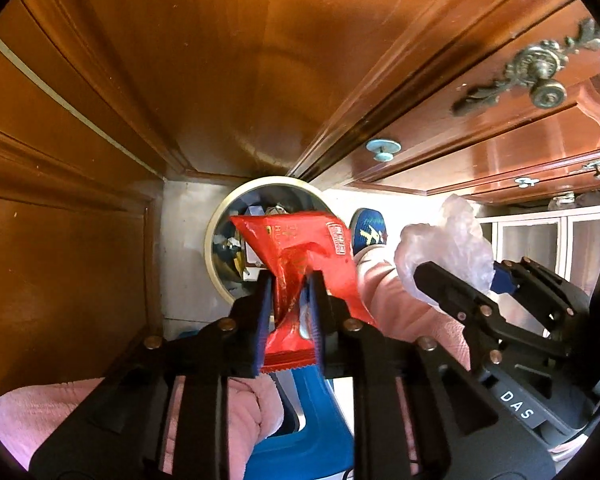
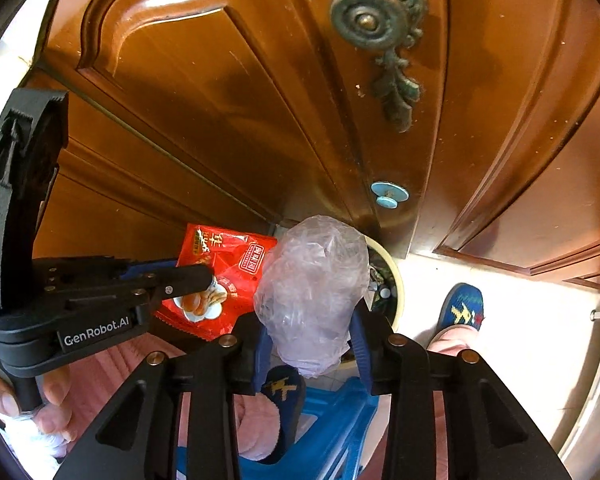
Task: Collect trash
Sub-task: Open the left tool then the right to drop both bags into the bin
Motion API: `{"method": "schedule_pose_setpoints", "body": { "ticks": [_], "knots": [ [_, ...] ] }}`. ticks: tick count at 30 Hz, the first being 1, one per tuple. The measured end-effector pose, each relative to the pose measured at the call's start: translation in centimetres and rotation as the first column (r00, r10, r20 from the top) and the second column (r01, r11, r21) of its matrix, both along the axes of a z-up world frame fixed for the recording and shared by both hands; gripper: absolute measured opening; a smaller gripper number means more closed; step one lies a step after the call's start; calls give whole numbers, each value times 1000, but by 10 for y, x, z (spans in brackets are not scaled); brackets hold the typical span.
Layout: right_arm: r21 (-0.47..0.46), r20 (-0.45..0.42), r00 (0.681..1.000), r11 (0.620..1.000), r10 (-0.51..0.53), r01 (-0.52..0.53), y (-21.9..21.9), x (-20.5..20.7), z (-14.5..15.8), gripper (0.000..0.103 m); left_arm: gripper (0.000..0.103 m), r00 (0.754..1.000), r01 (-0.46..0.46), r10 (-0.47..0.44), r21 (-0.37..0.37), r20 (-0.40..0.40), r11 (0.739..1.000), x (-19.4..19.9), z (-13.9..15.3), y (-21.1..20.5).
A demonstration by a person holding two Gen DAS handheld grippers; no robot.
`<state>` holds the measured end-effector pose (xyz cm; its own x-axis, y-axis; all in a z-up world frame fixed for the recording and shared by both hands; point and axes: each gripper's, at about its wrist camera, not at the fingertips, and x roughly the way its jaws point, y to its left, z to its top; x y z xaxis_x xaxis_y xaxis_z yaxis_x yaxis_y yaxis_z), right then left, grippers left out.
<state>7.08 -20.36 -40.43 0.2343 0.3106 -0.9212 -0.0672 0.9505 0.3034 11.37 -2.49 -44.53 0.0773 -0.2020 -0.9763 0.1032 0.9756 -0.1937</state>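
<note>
Left gripper [image 1: 290,304] fingers are pinching a crumpled red foil snack wrapper [image 1: 300,256], hanging above the round cream-rimmed trash bin [image 1: 216,264] on the floor. Right gripper [image 2: 312,340] fingers are squeezing a wadded clear plastic bag [image 2: 314,284] nearer the bin's rim. Risks: the light bag is likely drifting outside the rim on release, landing by the blue slipper [image 2: 462,308]; the wrapper may be snagging on a finger.

Wooden cabinet door [image 2: 228,92] at 12 o'clock, ornate knob [image 2: 374,16] at 1; blue slipper [image 2: 462,308] at 4.
</note>
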Motion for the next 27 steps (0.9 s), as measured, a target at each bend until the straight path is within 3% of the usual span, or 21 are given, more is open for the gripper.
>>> {"method": "schedule_pose_setpoints", "body": {
  "ticks": [3, 5, 13, 23, 27],
  "knots": [
    [1, -3, 1000, 1000, 0, 0, 2, 4, -2, 35, 22, 1000, -5, 5, 15, -8, 1000, 2, -2, 1],
    [3, -5, 1000, 1000, 1, -1, 1, 5, -2, 35, 32, 1000, -9, 10, 26, -8, 1000, 2, -2, 2],
    [3, -16, 1000, 1000, 16, -16, 1, 8, -5, 36, 51, 999, -32, 31, 59, 9, 998, 10, 8, 10],
    [-16, -75, 996, 998, 54, -55, 15, 18, -29, 41, 52, 997, -73, 69, 91, 40, 993, 18, 31, 22],
    [-23, -97, 993, 997, 66, -69, 24, 21, -36, 56, 53, 995, -89, 86, 90, 43, 992, 19, 37, 27]
  ]
}}
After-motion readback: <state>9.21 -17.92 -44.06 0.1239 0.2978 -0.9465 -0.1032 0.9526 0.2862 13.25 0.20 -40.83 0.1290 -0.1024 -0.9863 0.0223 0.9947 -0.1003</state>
